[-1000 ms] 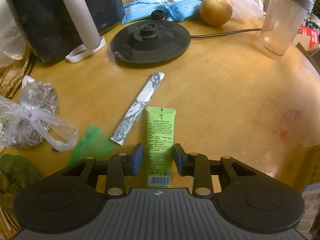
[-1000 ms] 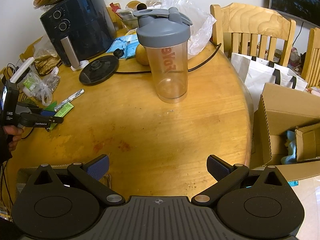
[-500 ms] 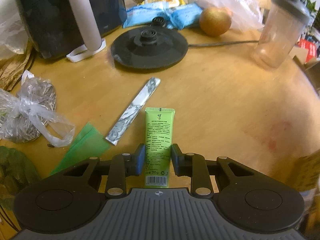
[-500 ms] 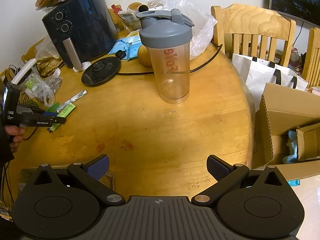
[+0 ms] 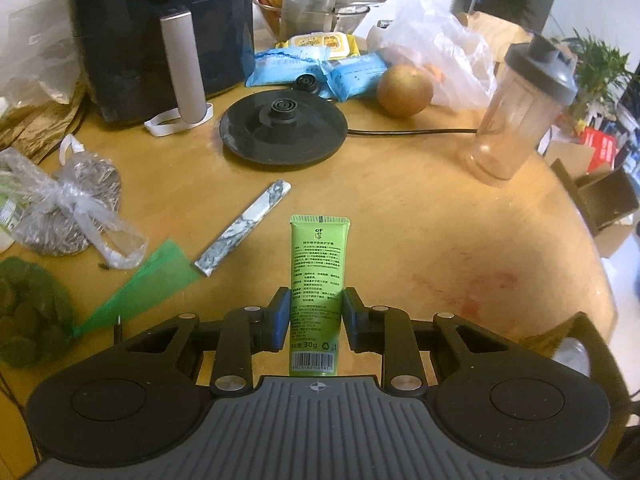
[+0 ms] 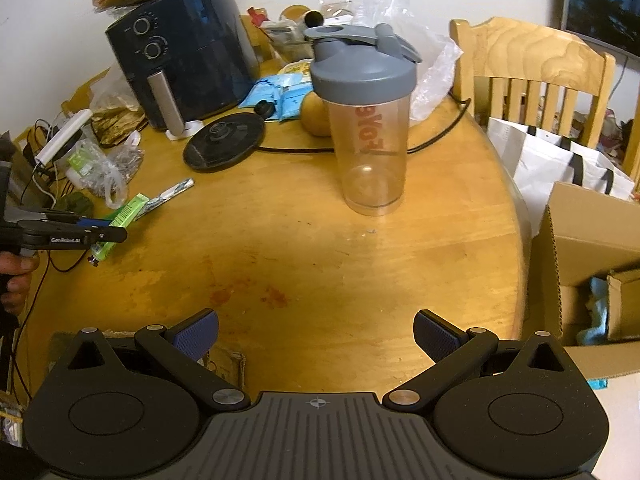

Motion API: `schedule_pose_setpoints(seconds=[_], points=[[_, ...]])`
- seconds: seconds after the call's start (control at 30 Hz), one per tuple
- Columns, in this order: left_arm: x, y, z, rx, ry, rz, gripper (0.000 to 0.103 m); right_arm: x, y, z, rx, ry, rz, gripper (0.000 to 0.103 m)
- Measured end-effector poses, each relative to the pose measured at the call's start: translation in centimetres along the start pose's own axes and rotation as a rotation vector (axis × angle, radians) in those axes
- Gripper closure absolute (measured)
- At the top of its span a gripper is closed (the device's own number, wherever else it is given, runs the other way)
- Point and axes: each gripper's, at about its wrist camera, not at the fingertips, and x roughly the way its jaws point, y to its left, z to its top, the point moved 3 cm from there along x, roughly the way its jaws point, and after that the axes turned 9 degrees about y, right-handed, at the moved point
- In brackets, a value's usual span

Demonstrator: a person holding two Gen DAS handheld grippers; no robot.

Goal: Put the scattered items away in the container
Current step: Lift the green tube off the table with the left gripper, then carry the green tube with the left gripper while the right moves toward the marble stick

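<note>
A green tube [image 5: 318, 276] with a barcode at its near end is lifted off the round wooden table [image 5: 400, 208], and my left gripper [image 5: 315, 310] is shut on it across its middle. From the right wrist view the same tube [image 6: 125, 216] sticks out of the left gripper [image 6: 94, 236] at the table's left side. A silver-and-white sachet stick [image 5: 244, 228] and a green plastic wrapper [image 5: 140, 284] lie on the table beside it. My right gripper [image 6: 316, 334] hangs open over the near table edge, nothing between its fingers. An open cardboard box [image 6: 592, 276] stands right of the table.
A clear shaker bottle [image 6: 366, 128] with a grey lid stands mid-table. A black kettle base [image 5: 282, 126] with its cord, a dark air fryer [image 5: 160, 36], blue packets [image 5: 320, 68], a round brown fruit [image 5: 404, 90] and plastic bags crowd the far side. A wooden chair [image 6: 532, 76] stands behind.
The left gripper's jaws closed onto the green tube, then rose with it; the tube now hangs clear of the tabletop. The right gripper stayed put, open.
</note>
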Motion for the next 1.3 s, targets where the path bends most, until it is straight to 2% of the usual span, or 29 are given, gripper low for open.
schedule_pose_setpoints(seconds=[0.73,0.97,1.3], points=[[-6.3,-0.1,-4.4,-0.227,-0.050,0.033,0.075,1.4,2.5,2.7,-0.167,0.050,0.045,0.000],[-8.1,-0.4,-5.9,-0.294,-0.070,0.046,0.075,2.3,3.1,4.4,-0.210,0.065,0.098,0.000],[-9.8,-0.6,-8.1,-0.397,-0.083,0.073,0.075,4.1,5.5,7.4,-0.336,0.073,0.150,0.000]])
